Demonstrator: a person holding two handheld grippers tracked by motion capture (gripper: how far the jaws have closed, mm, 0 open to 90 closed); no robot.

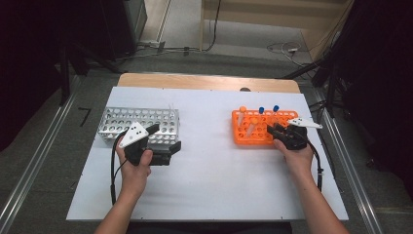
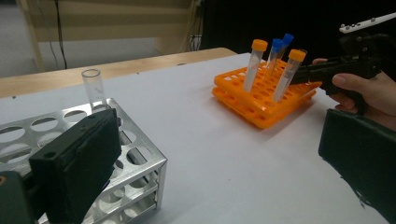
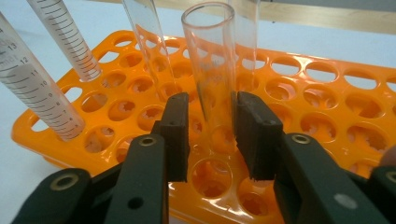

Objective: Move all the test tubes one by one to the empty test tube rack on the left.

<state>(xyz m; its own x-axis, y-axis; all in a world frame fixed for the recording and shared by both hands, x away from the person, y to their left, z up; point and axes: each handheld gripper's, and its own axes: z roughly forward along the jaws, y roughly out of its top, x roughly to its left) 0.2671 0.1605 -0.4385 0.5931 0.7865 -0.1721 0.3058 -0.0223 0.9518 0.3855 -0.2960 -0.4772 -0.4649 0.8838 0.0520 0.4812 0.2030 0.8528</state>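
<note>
- I am bringing the right gripper (image 3: 210, 135) around an open glass tube (image 3: 211, 70) standing in the orange rack (image 3: 327, 116); its pads are flanking the glass, with a sliver of gap showing on the left, so it is not yet clamping.
- My left gripper (image 2: 210, 168) is hanging released beside the metal rack (image 2: 140, 163), gripping nothing.
- One glass tube (image 2: 93, 86) is already sitting in that metal rack.
- Judging by this, lifting and carrying across the tabletop (image 1: 209, 165) are remaining.
</note>
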